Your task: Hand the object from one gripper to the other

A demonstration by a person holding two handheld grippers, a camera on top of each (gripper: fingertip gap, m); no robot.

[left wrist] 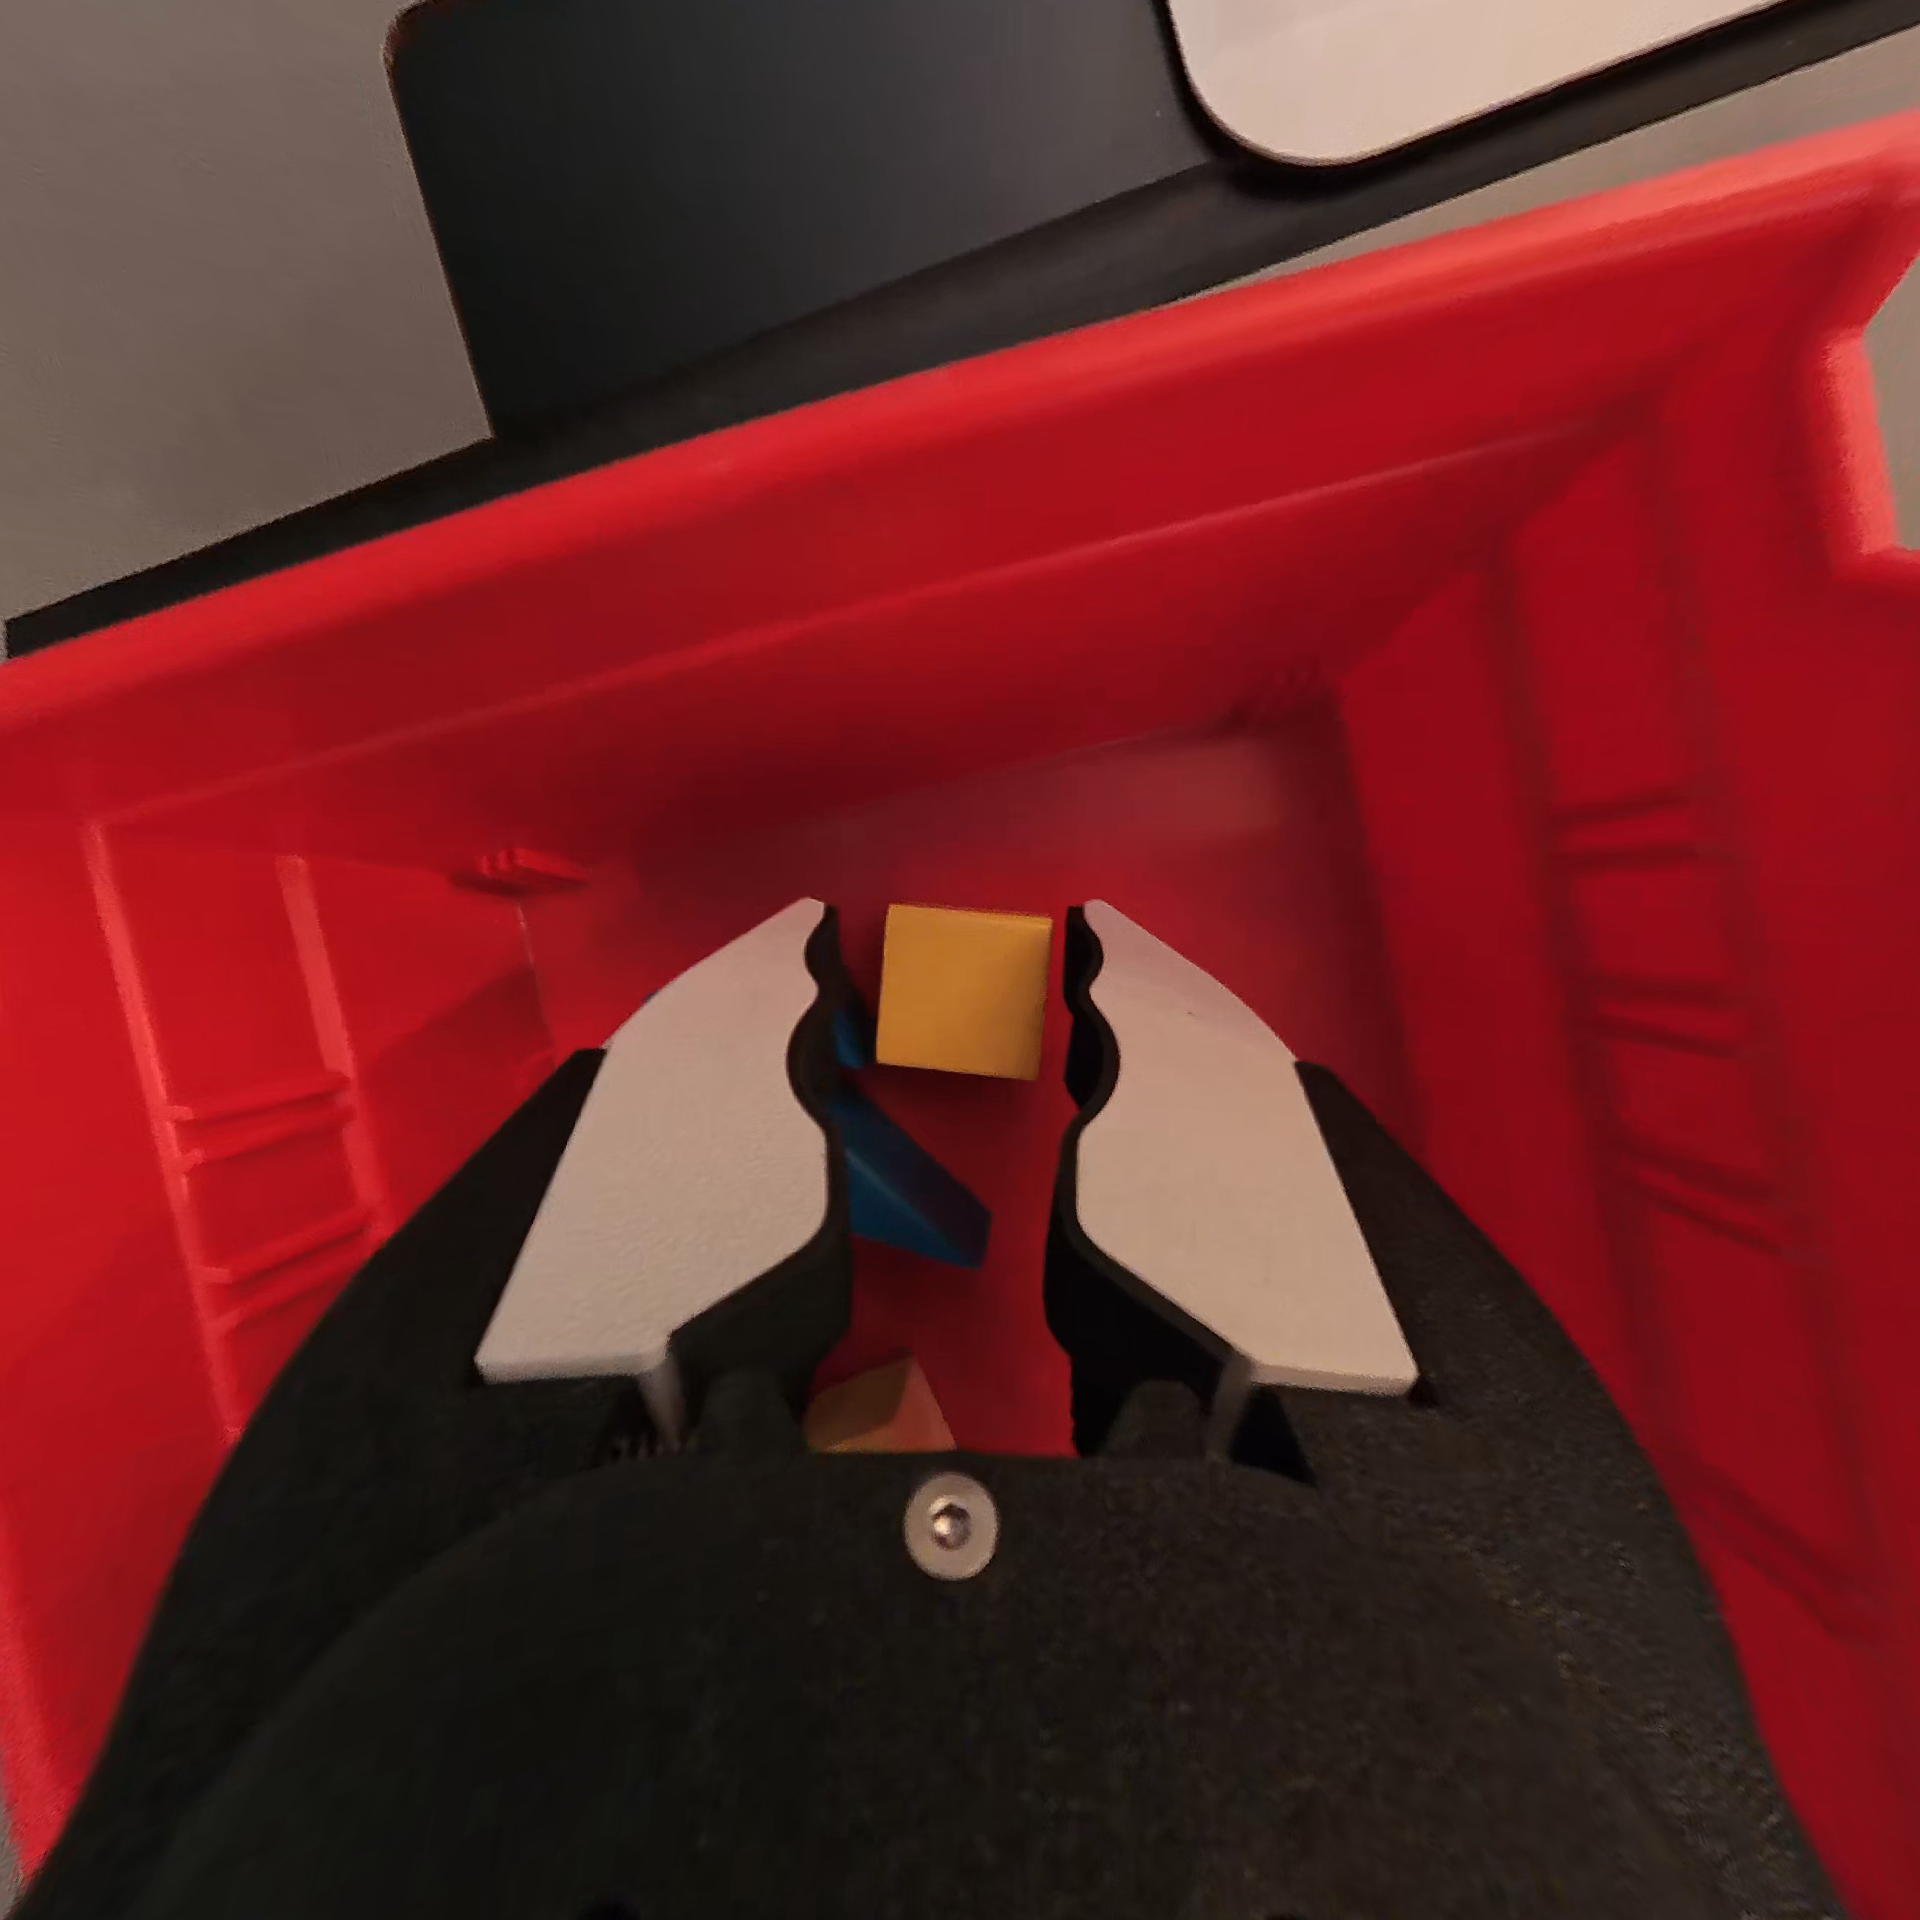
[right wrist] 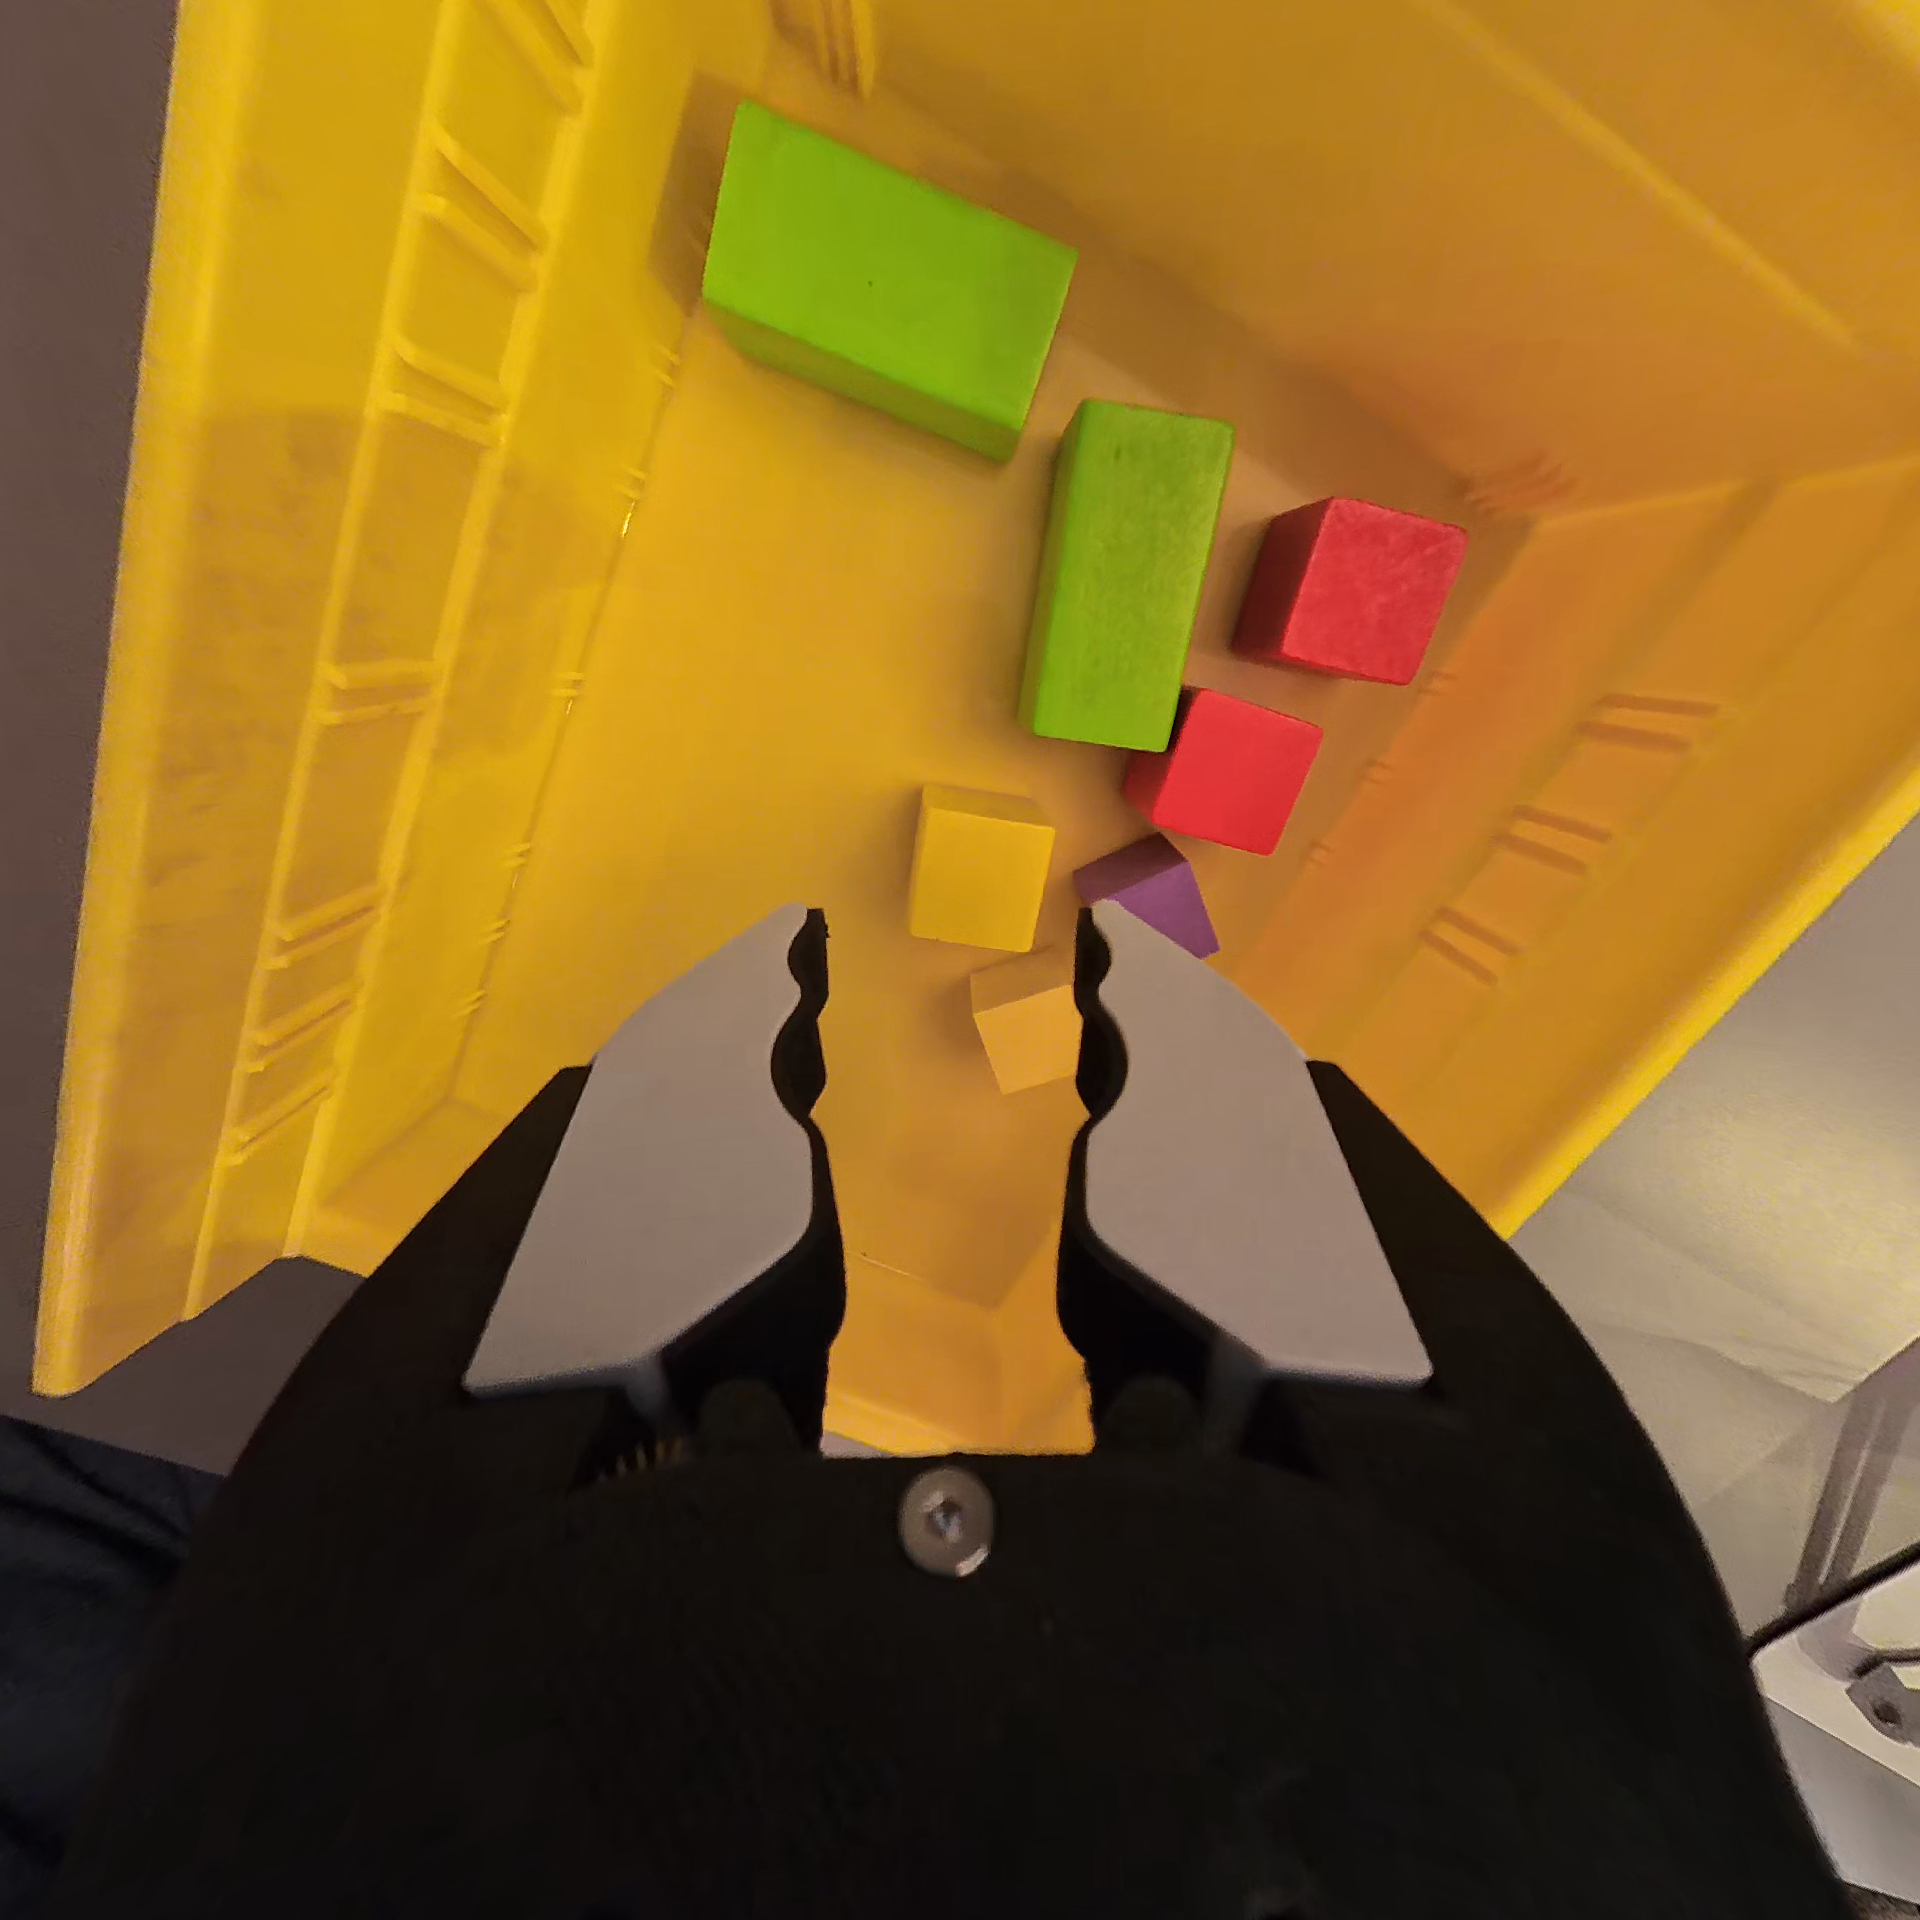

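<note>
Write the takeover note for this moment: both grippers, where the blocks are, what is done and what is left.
Left gripper: open, empty, inside the red bin, fingertips either side of a yellow block; a blue block lies nearer, by the left finger.
Right gripper: open, empty, over the yellow bin, which holds two green blocks, two red cubes, a purple block and two yellow blocks.
Done: no pick, no handover visible.
Left: grasp one block, pass it to the other gripper.
</note>
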